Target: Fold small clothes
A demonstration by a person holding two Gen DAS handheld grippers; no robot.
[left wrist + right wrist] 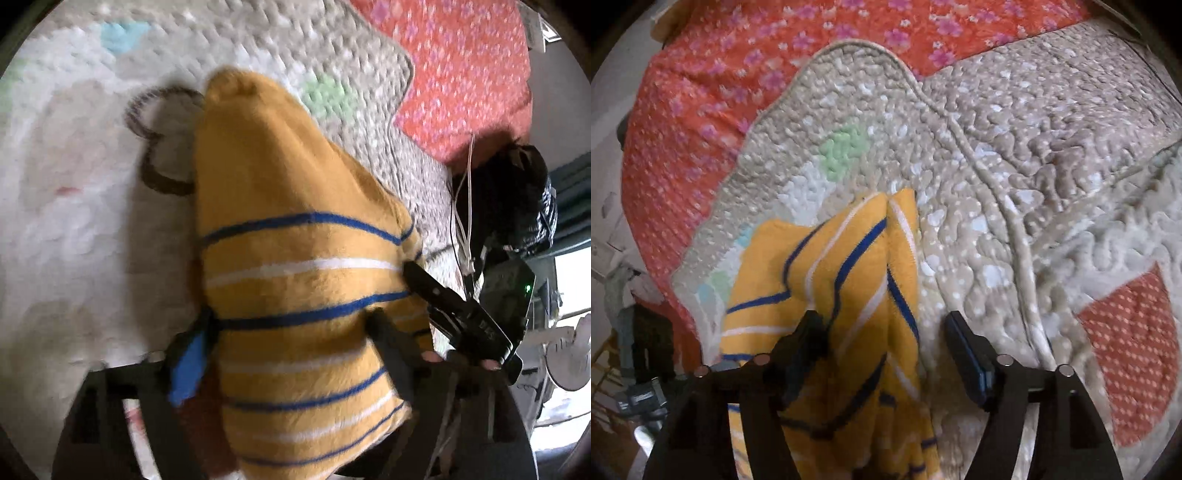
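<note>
Your left tool [291,332] is mostly buried: the yellow striped sweater [295,258] drapes over it, so you cannot tell how its fingers stand on the cloth. The sweater's lower end runs off the bottom edge in both views. It also hides part of a dark loop [147,122] on the quilt [74,221], which is smeared by blur there. In the right wrist view, the right tool [882,332] covers the sweater's [849,277] near folds.
</note>
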